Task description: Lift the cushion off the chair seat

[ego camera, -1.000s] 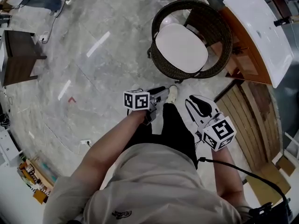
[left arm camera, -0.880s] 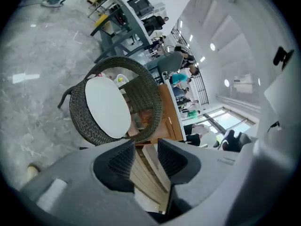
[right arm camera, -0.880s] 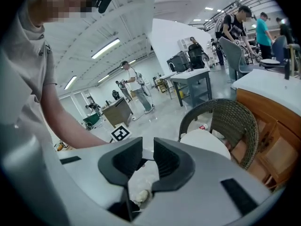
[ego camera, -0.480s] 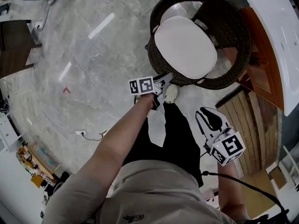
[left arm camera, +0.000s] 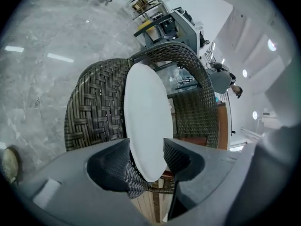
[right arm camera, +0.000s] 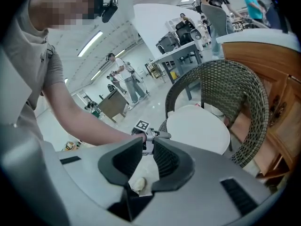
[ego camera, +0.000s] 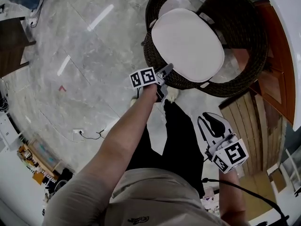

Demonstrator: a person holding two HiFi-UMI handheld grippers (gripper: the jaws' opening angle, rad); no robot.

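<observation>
A white oval cushion (ego camera: 187, 44) lies on the seat of a round dark wicker chair (ego camera: 244, 55). My left gripper (ego camera: 165, 72) is at the chair's front rim, just short of the cushion's near edge. In the left gripper view the cushion (left arm camera: 143, 102) runs straight ahead and its near tip shows between the opening jaws of the left gripper (left arm camera: 146, 145), which do not press on it. My right gripper (ego camera: 214, 125) hangs lower, beside my leg and away from the chair. In its own view the right gripper (right arm camera: 148, 155) shows a narrow gap with nothing in it.
A wooden cabinet (ego camera: 273, 84) with a white top (ego camera: 288, 46) stands close to the chair's right. A dark table (ego camera: 11, 44) is at far left. A socket with cable (ego camera: 79, 133) lies on the marble floor. Other people (right arm camera: 123, 76) stand far off.
The chair has grown larger in the head view. My left gripper has come forward to the chair's front rim. The right gripper has sunk toward the lower right.
</observation>
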